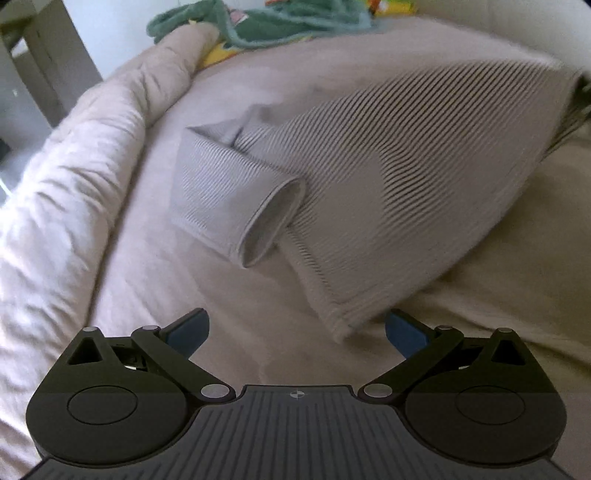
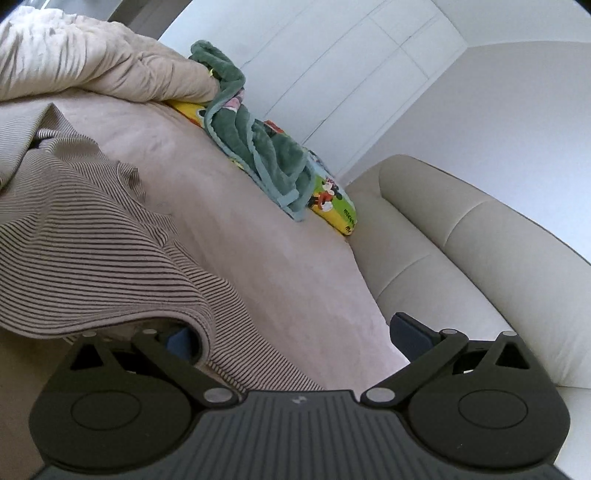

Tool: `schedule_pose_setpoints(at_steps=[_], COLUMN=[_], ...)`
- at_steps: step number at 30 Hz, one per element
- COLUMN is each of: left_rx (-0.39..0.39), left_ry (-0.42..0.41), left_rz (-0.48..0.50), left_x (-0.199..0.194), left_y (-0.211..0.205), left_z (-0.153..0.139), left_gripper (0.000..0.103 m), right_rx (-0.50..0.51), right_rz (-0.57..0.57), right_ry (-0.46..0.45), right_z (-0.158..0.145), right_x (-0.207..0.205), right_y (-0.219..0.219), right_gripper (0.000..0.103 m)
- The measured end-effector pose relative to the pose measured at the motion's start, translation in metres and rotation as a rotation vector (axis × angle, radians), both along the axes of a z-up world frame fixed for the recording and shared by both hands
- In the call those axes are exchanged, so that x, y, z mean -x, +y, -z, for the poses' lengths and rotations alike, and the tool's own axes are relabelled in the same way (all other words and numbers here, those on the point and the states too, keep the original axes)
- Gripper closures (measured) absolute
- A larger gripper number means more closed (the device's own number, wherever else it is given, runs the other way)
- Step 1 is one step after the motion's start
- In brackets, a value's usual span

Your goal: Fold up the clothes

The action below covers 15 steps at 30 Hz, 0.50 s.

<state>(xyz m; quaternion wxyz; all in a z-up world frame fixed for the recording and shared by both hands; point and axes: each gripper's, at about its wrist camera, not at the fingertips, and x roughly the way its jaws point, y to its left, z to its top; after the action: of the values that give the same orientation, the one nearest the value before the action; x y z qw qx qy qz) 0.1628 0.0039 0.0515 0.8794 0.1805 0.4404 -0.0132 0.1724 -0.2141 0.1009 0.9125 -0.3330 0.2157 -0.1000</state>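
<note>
Through the left wrist camera I see my left gripper (image 1: 297,330) with its two blue-padded fingers spread wide apart and nothing between them. Ahead of my left finger (image 1: 190,330) a long rumpled roll of pale beige bedding (image 1: 85,177) runs away along the edge of the pinkish-beige bed sheet (image 1: 147,266). Straight ahead of the gap lies the grey-beige shirt with thin dark stripes (image 1: 388,177), spread on the sheet and blurred in this view. Its sleeve (image 1: 229,192) is folded back across the body, the open cuff (image 1: 271,221) facing me, a little left of the gap's centre. The shirt's hem corner (image 1: 341,325) reaches down between my fingers but sits nearer the right one (image 1: 404,332); I cannot tell whether it touches the pad. Far beyond the shirt is a crumpled green fleece blanket (image 1: 258,22).

Through the right wrist camera, my right gripper (image 2: 291,336) also has its fingers apart. The same striped shirt (image 2: 92,240) is draped over my left finger (image 2: 179,341), a rolled fold of its edge covering most of the pad, so only a sliver of blue shows. The right finger (image 2: 410,332) is bare and well clear of the cloth. Ahead of the gap stretches the sheet (image 2: 277,240), and far ahead the green blanket (image 2: 255,147) lies on a bright yellow cartoon-printed cushion (image 2: 332,206). Ahead of and beyond my right finger runs a cream padded headboard (image 2: 461,240).
</note>
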Motion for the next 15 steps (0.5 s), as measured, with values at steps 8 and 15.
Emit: schedule_pose_setpoints(at_steps=[8, 15], left_rx=[-0.087, 0.060], left_ry=[-0.185, -0.086], left_rz=[-0.423, -0.447], left_x=[-0.043, -0.038], left_y=[0.092, 0.124], left_z=[-0.060, -0.059], left_gripper=[0.000, 0.000], right_rx=[-0.029, -0.048], right_rz=[-0.008, -0.007], right_ry=[0.038, 0.132], right_z=[0.000, 0.027], right_x=[-0.019, -0.027], right_y=[-0.013, 0.006], right_gripper=[0.000, 0.000])
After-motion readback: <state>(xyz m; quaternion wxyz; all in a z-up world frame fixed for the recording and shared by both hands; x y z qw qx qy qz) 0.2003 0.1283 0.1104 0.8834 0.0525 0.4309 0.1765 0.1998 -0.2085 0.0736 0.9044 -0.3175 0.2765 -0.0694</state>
